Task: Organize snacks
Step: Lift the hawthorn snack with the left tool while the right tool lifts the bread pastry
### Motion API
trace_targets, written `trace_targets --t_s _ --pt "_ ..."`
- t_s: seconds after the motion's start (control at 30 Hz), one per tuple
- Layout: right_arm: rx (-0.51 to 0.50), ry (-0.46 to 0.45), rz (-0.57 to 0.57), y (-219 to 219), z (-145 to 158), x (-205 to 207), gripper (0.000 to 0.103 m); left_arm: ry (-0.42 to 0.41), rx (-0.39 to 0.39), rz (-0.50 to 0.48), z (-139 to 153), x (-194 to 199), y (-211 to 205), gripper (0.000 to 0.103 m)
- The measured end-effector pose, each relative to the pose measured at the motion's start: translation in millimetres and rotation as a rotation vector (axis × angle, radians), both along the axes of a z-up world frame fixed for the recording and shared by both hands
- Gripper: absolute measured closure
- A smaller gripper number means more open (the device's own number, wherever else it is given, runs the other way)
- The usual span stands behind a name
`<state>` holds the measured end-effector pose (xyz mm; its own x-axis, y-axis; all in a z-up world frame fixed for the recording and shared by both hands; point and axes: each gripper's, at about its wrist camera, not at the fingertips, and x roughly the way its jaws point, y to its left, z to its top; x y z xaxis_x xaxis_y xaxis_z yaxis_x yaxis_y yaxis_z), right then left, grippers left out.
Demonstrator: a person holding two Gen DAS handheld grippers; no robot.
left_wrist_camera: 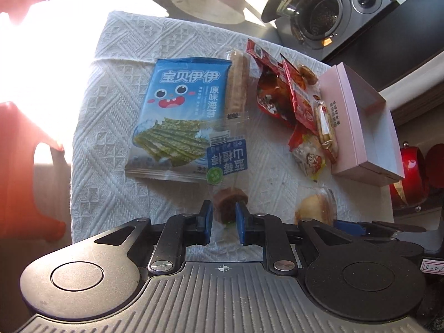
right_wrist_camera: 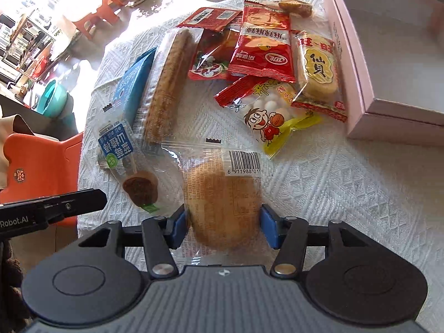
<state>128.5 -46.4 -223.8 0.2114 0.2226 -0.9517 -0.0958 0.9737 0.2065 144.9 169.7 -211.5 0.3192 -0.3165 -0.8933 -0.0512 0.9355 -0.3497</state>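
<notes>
My left gripper [left_wrist_camera: 224, 216] is shut on the brown hawthorn stick [left_wrist_camera: 229, 201] in a clear wrapper with a blue label; it also shows in the right wrist view [right_wrist_camera: 140, 187]. My right gripper [right_wrist_camera: 224, 226] is shut on a round bun in a clear packet [right_wrist_camera: 222, 194], seen in the left wrist view [left_wrist_camera: 315, 206]. Behind lie a blue seaweed pack [left_wrist_camera: 180, 116], a long biscuit stick [right_wrist_camera: 166, 88], red snack packets [right_wrist_camera: 263, 47], a rice cracker packet [right_wrist_camera: 319, 75] and a candy-ball packet [right_wrist_camera: 274, 111]. An open pink box [right_wrist_camera: 388, 55] stands at the right.
All lies on a white textured cloth [left_wrist_camera: 111, 138] over the table. A grey appliance with an open round lid [left_wrist_camera: 327, 14] stands behind the box. An orange stool [right_wrist_camera: 41, 163] sits at the left, a red stool [left_wrist_camera: 25, 166] below the table edge.
</notes>
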Motion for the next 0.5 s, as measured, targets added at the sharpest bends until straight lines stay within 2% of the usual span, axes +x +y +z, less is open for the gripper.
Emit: trace_targets --t_s 0.1,0.2,0.27,0.33,0.4,0.5 --pt "-0.071 0.017 -0.005 -19.8 -0.6 -16.8 0.049 -0.02 0.058 -0.044 -10.8 11.4 -30.1 0.079" --pt "-0.071 0.035 -0.017 -36.6 -1.1 -28.1 0.048 -0.017 0.057 -0.211 -24.4 18.6 -69.0 0.076" --pt "-0.089 0.005 0.006 -40.4 2.1 -35.1 0.036 -0.015 0.051 -0.287 -26.9 15.5 -83.4 0.071" --pt "-0.115 -0.027 0.032 -39.2 4.7 -39.1 0.03 -0.036 0.101 -0.345 -22.7 7.5 -92.7 0.073" --pt "-0.128 -0.048 0.056 -39.3 7.7 -40.5 0.029 -0.058 0.18 -0.412 -18.3 -2.4 -99.8 0.074" --pt "-0.108 -0.046 0.047 -47.1 9.3 -42.5 0.028 -0.064 0.223 -0.509 -16.9 -8.8 -104.7 0.074"
